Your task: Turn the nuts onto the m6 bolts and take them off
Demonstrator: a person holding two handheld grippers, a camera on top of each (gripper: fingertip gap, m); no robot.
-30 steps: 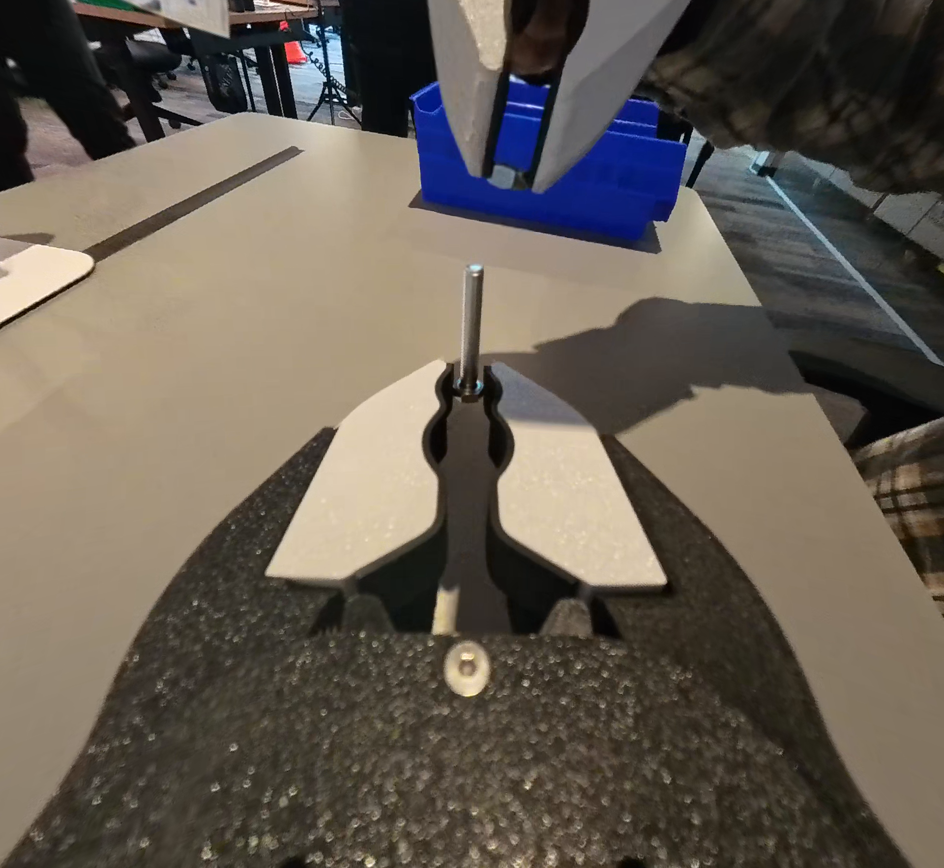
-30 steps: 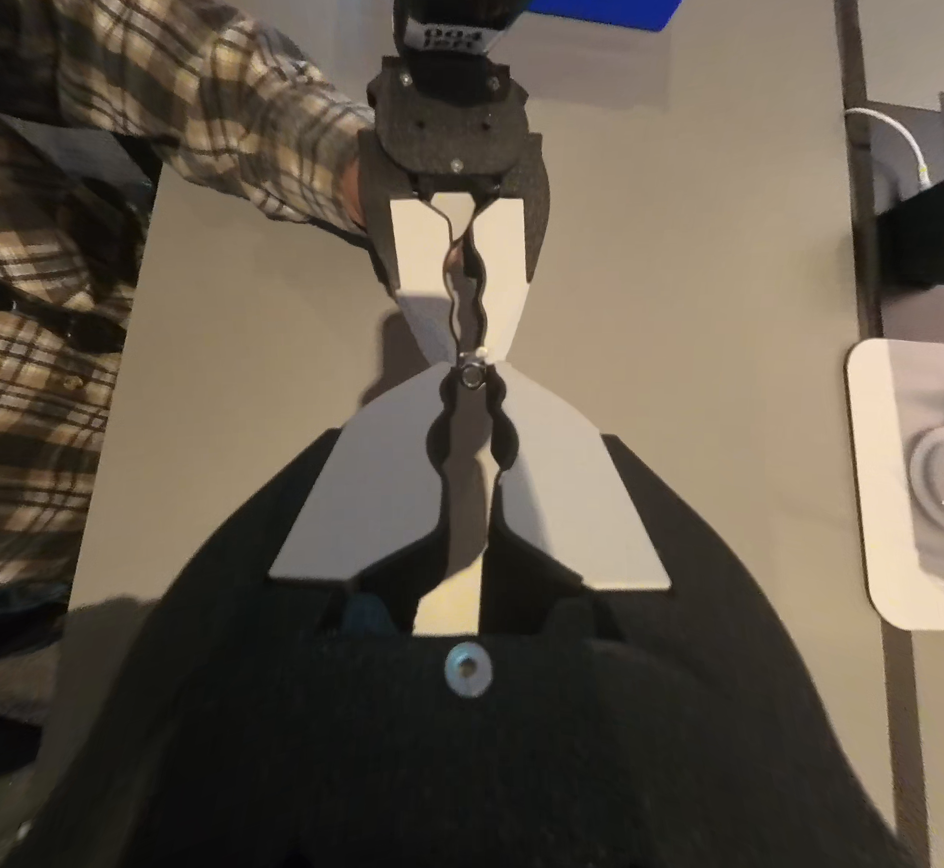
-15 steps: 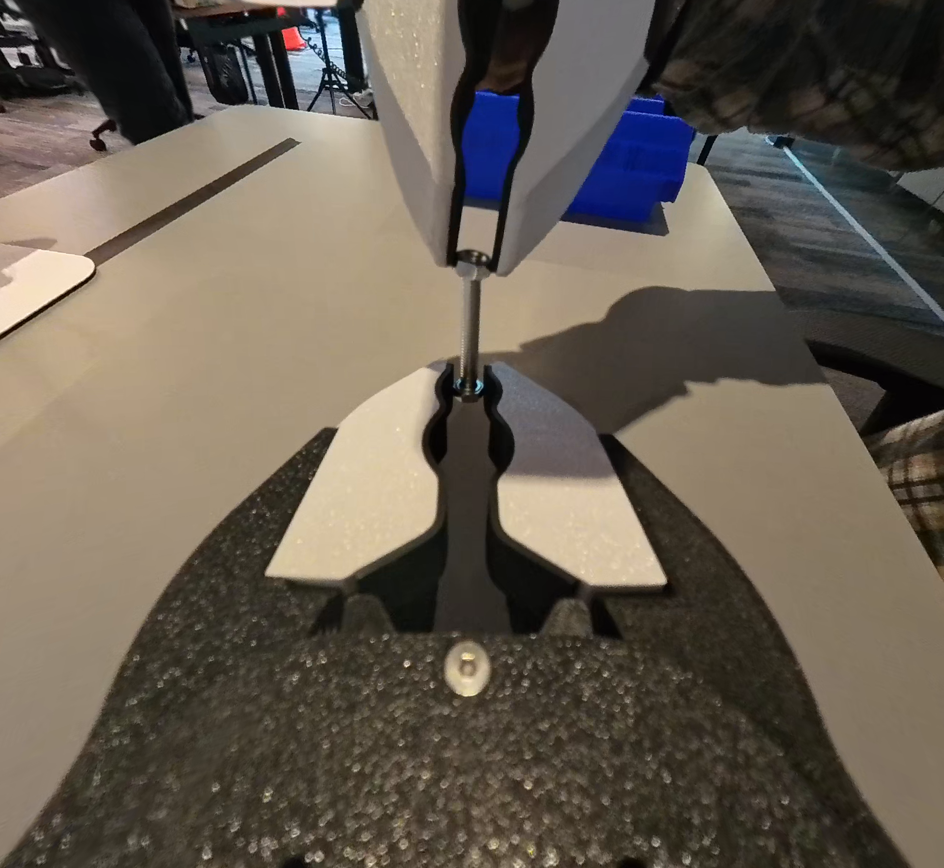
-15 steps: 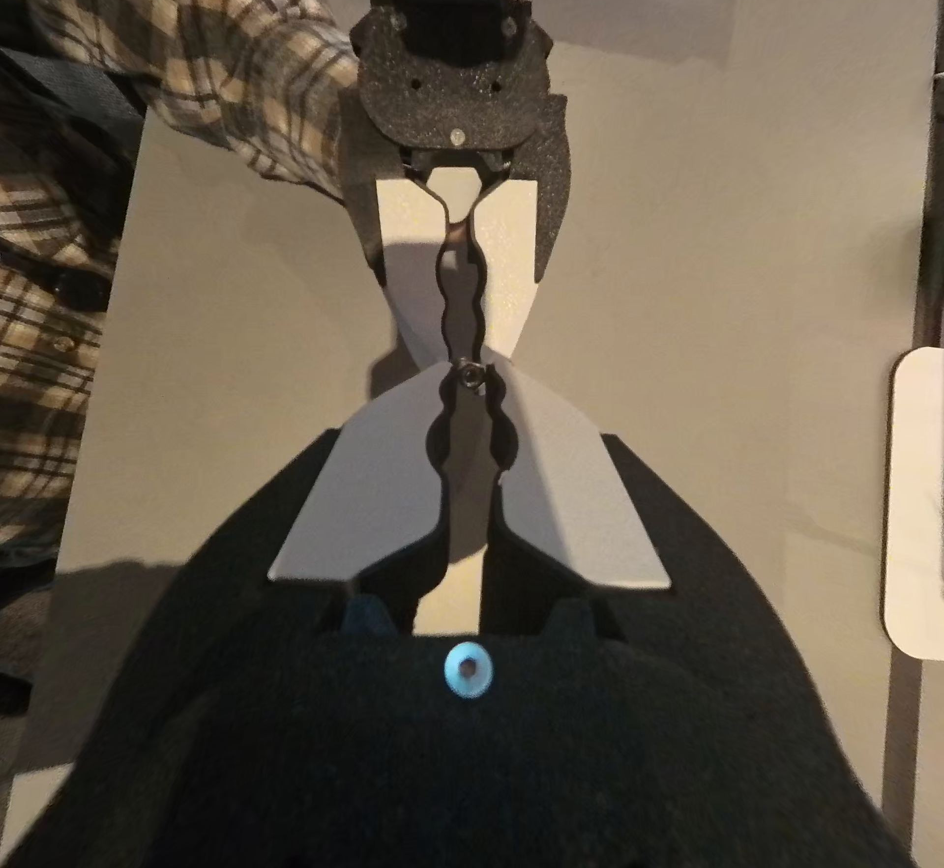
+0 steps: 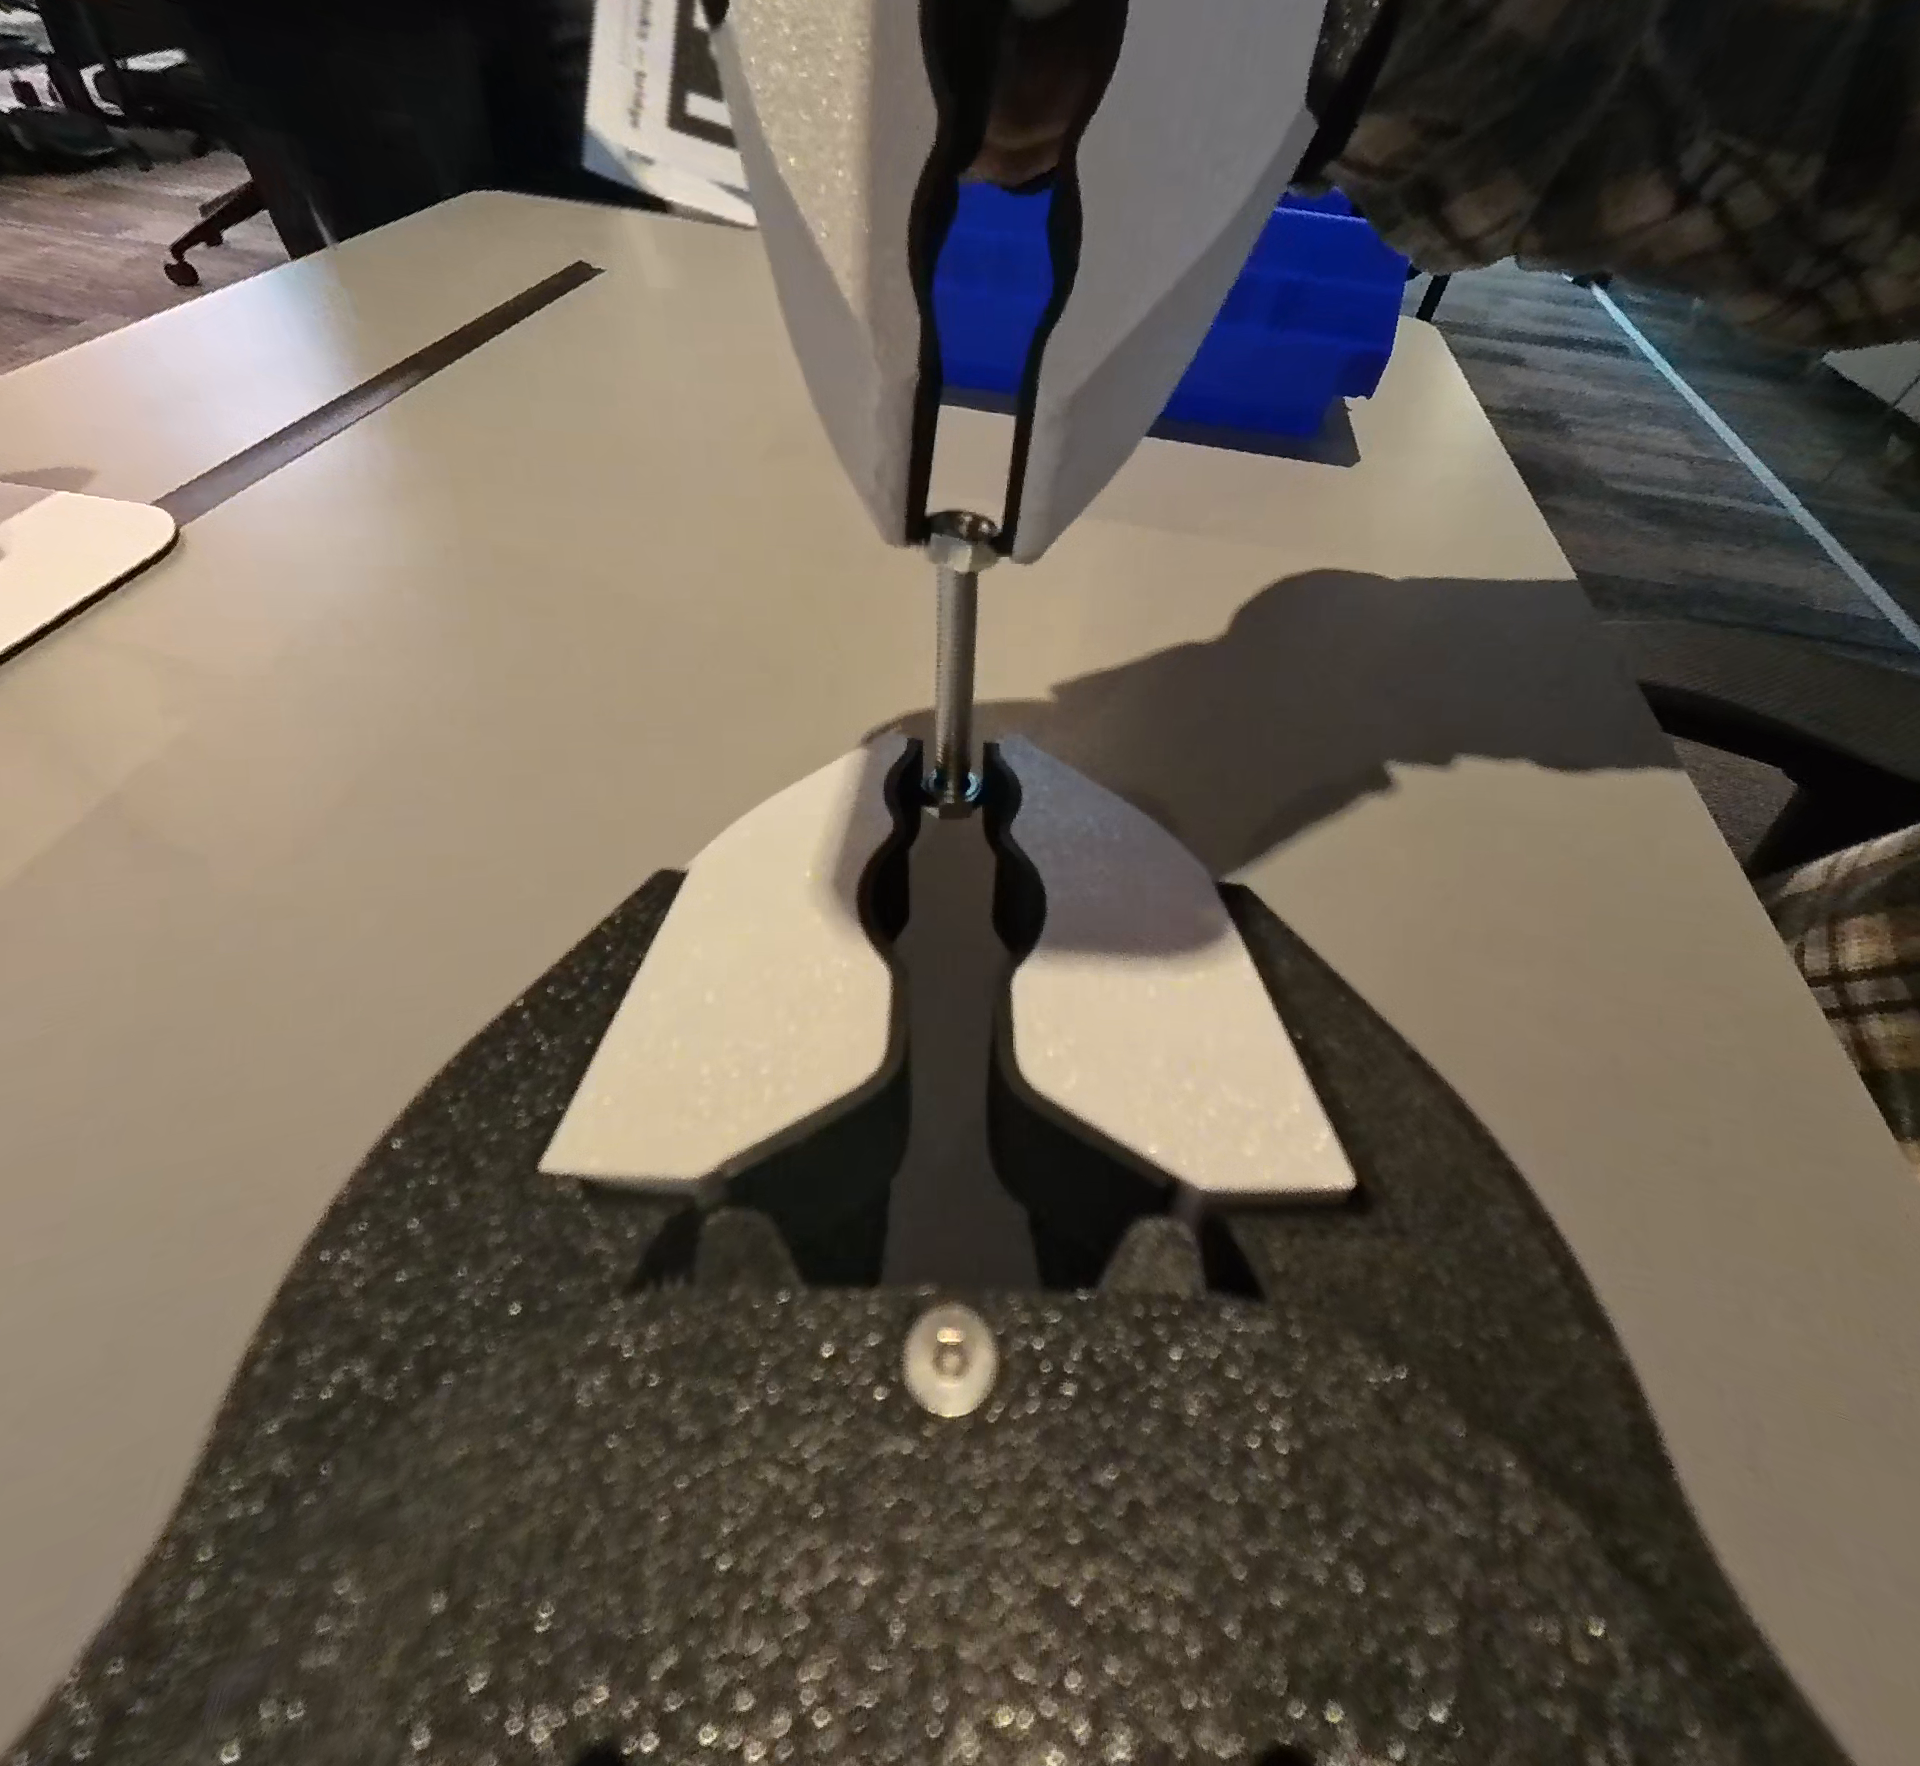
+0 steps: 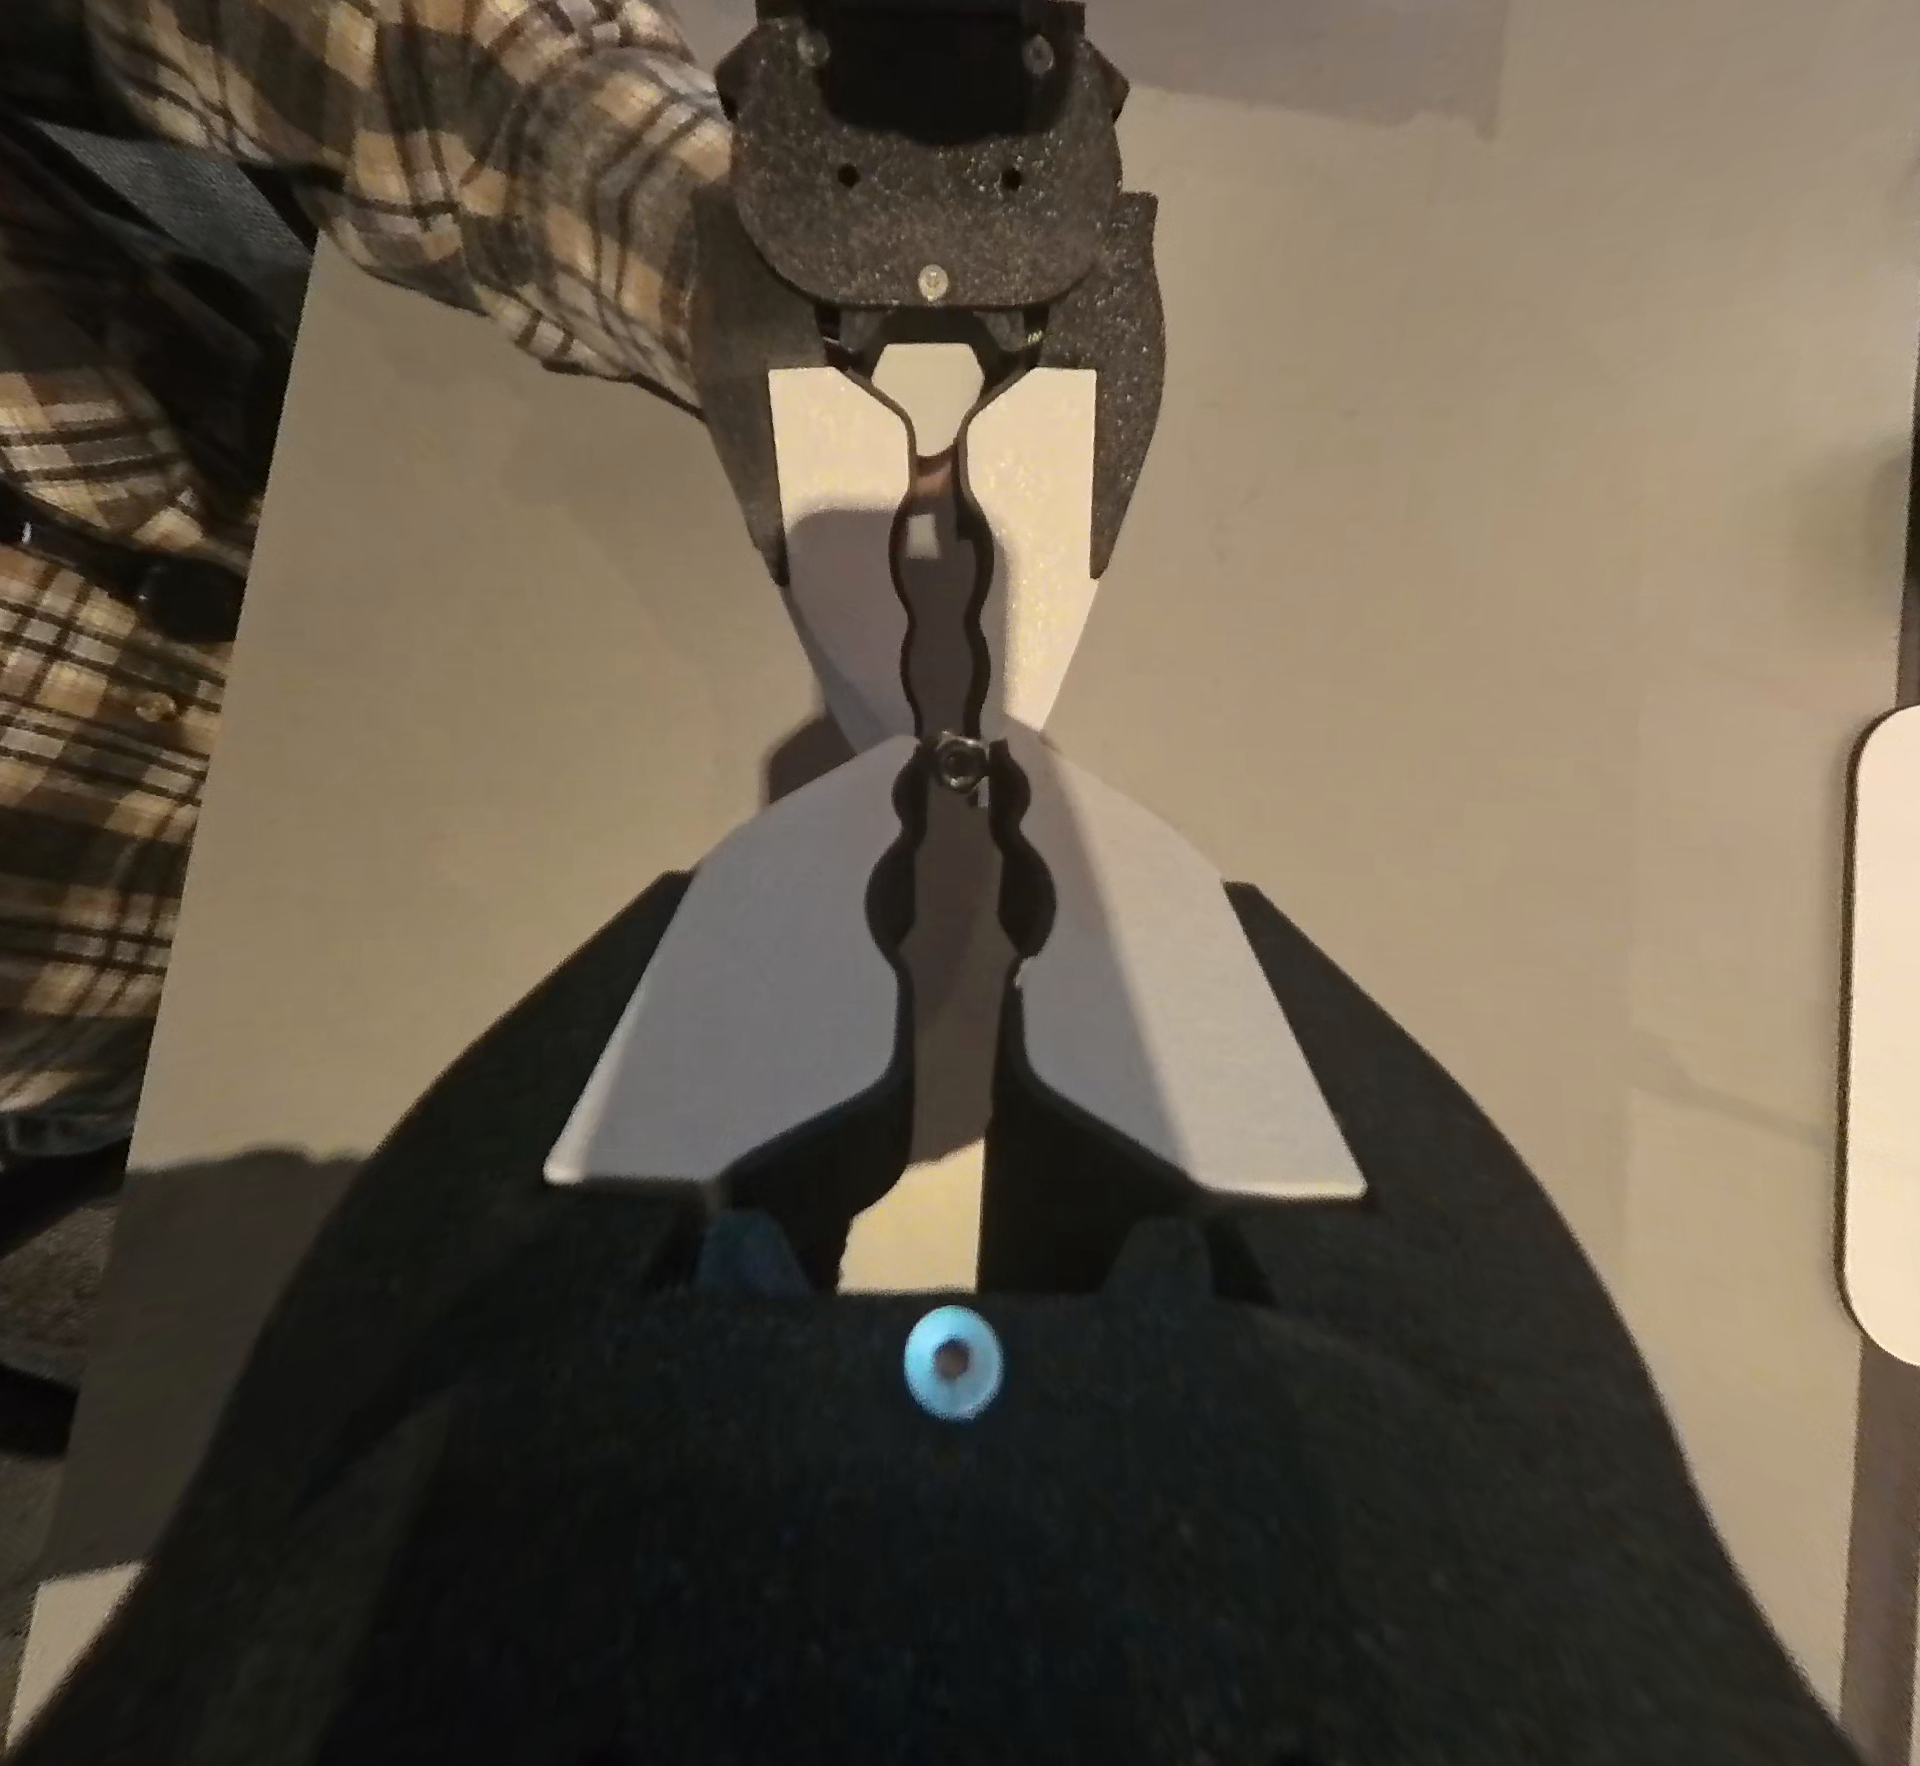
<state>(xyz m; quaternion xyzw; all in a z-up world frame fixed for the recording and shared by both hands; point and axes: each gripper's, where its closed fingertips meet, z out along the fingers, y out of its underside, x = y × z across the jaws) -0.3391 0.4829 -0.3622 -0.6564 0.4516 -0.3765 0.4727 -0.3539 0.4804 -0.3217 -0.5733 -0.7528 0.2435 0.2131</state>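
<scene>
my left gripper [image 5: 954, 786] is clamped on the hex head of the m6 bolt [image 5: 954, 667], pads pressing it from both sides, so the threaded shank stands upright above the beige table [image 5: 416, 677]. my right gripper [image 5: 961, 544] comes down from above with its fingertips pinched on the silver hex nut [image 5: 962, 555], which sits at the top end of the bolt; how far it is threaded on i cannot tell. seen from the right wrist, the nut [image 6: 958, 764] lies directly over the bolt, looking end-on down the shank, with the left gripper's fingertips [image 6: 940, 729] meeting mine just behind it. blue parts bin [image 5: 1288, 334] stands on the table beyond the bolt, partly hidden by my right fingers. white pad [image 5: 73, 553] lies well to the left of the bolt at the table edge. plaid sleeve [image 6: 468, 158] runs to the left gripper body.
</scene>
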